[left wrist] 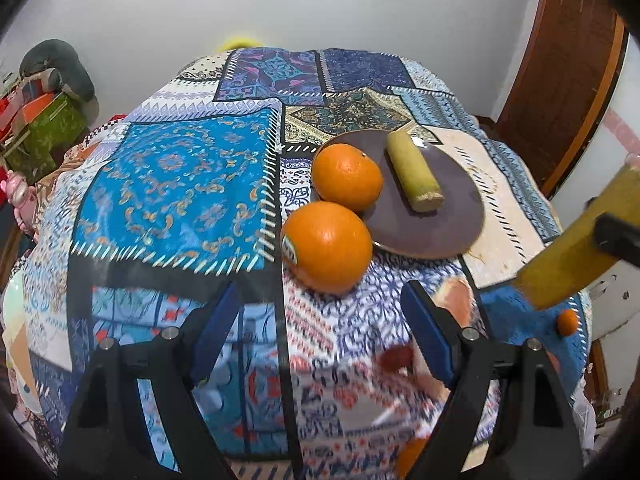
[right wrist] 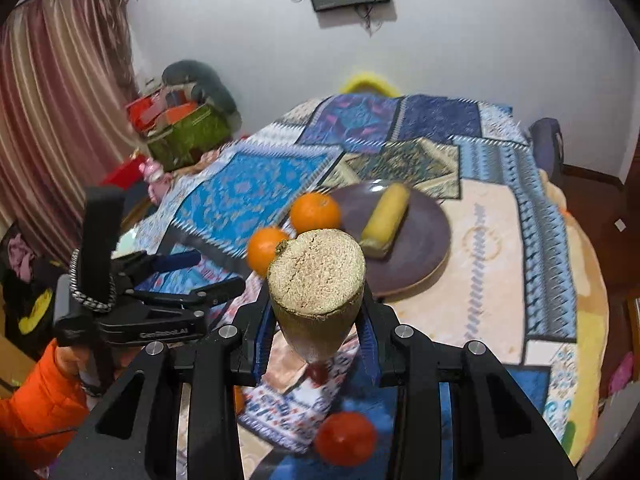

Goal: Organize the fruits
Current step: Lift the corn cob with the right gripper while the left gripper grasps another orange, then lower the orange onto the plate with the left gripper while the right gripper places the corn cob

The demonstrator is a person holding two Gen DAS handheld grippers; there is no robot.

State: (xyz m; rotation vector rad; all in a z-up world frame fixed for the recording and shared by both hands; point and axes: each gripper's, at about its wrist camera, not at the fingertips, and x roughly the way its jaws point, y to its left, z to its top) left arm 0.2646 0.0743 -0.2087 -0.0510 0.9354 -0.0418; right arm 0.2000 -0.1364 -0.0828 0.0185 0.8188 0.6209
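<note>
A dark purple plate sits on the patchwork cloth and holds a yellow sugarcane piece and an orange. A second orange with a sticker lies on the cloth against the plate's near rim. My left gripper is open and empty, just short of that orange. My right gripper is shut on another sugarcane piece, held above the cloth in front of the plate; it shows at the right of the left wrist view.
Small fruits lie near the table's front: a red one, a dark red one and a tiny orange one. Bags and boxes stand left of the table. A wooden door is at the right.
</note>
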